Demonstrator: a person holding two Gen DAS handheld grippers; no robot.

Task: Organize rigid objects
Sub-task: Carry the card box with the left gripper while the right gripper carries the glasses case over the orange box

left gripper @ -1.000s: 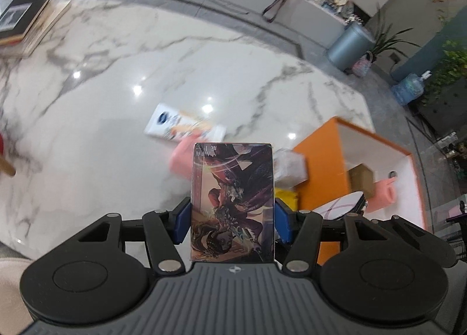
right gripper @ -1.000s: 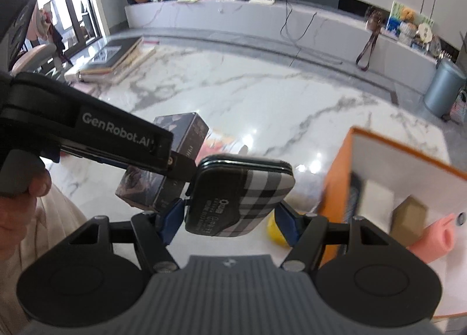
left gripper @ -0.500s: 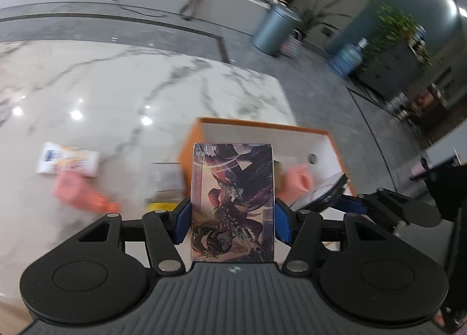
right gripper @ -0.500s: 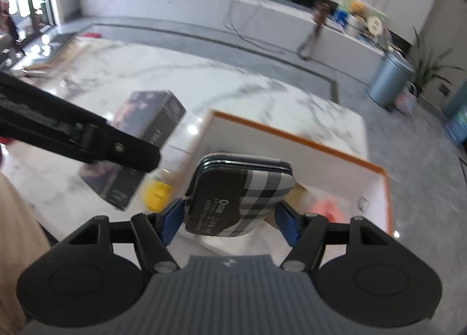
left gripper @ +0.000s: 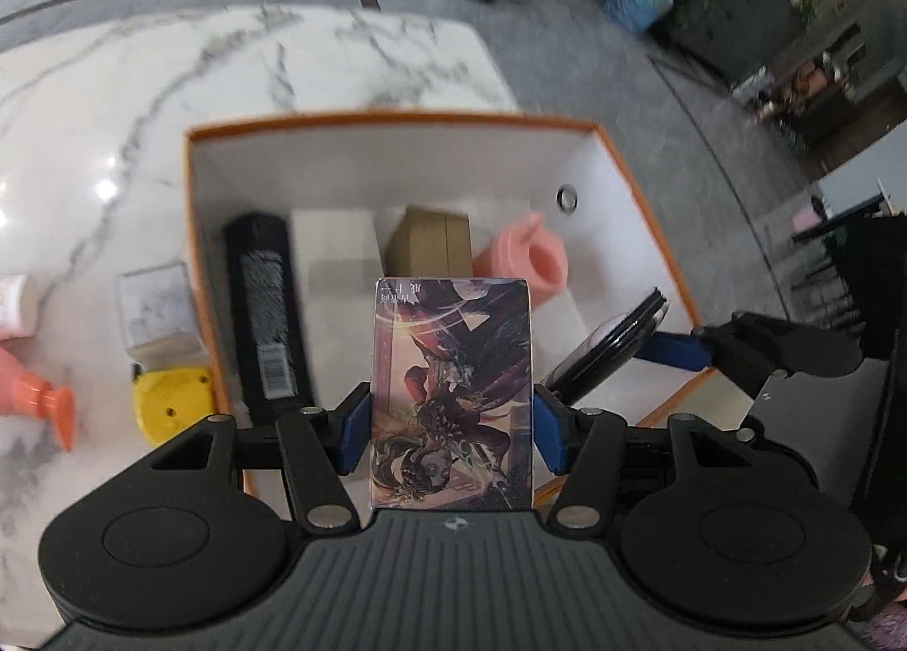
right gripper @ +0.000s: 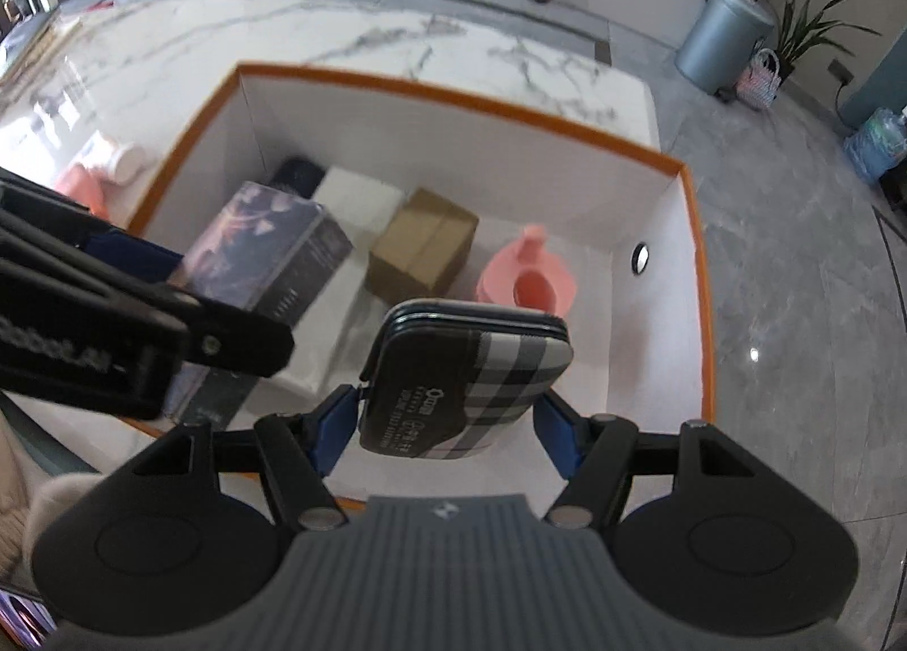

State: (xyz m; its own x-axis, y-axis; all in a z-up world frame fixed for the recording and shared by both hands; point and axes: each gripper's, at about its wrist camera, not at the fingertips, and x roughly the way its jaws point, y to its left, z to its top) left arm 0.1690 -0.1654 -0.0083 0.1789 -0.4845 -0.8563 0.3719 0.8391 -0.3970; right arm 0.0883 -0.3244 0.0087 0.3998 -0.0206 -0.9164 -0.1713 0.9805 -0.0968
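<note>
Two grippers hovering over orange-rimmed white cardboard box [right gripper: 677,169], each loaded. Left gripper [left gripper: 450,427] pinching dark illustrated rectangular card box [left gripper: 452,396]; right gripper [right gripper: 448,424] clamping plaid black-and-white zip case [right gripper: 470,381]. Having swung from above white marbled counter [left gripper: 170,84] a second ago to directly over the box interior now. Judged ready for lowering and releasing beside brown carton [right gripper: 422,248] and pink silicone cup [right gripper: 527,277]. Remaining outside on the counter: yellow gadget [left gripper: 170,401], orange-pink bottle [left gripper: 34,390].
</note>
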